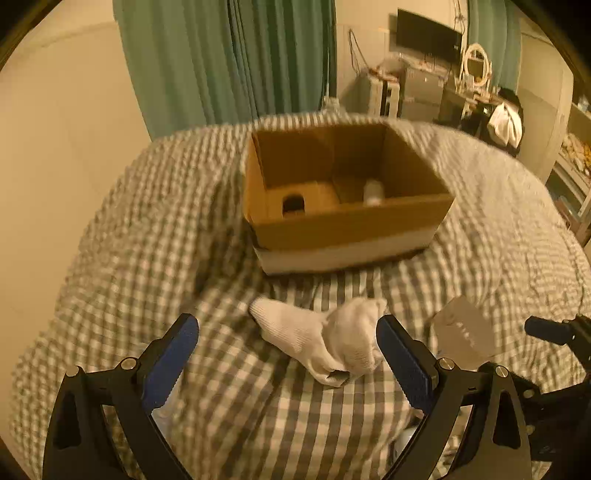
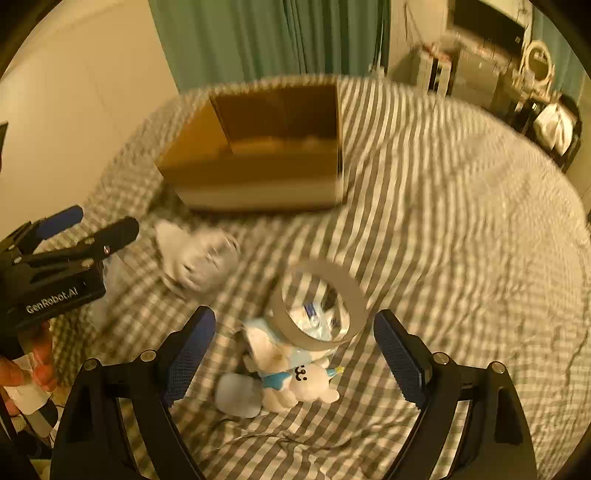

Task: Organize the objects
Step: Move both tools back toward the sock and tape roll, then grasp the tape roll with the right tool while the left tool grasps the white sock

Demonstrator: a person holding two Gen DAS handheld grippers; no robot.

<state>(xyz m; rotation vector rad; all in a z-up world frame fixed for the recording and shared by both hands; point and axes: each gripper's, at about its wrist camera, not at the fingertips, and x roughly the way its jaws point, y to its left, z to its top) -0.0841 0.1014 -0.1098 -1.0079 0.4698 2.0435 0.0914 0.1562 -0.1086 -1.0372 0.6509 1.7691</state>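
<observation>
The sock [image 1: 325, 339] lies at 1 o'clock between the left claw's [image 1: 288, 345] spread jaws — long axis running 10-to-4; right claw [image 2: 294, 345] released too.

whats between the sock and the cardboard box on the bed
Nothing but bare checked bedcover. In the left wrist view the white sock lies just ahead of the open left gripper, and the stretch up to the cardboard box holds no other object.

A checked bedspread [image 1: 147, 229] covers the bed. Behind the bed's far edge hang green curtains [image 1: 229, 59] against a pale wall [image 1: 66, 110]. Past the bed's far right corner stand a dark monitor [image 1: 428, 35], a round mirror [image 1: 476, 64] and a cluttered desk [image 1: 424, 85].
</observation>
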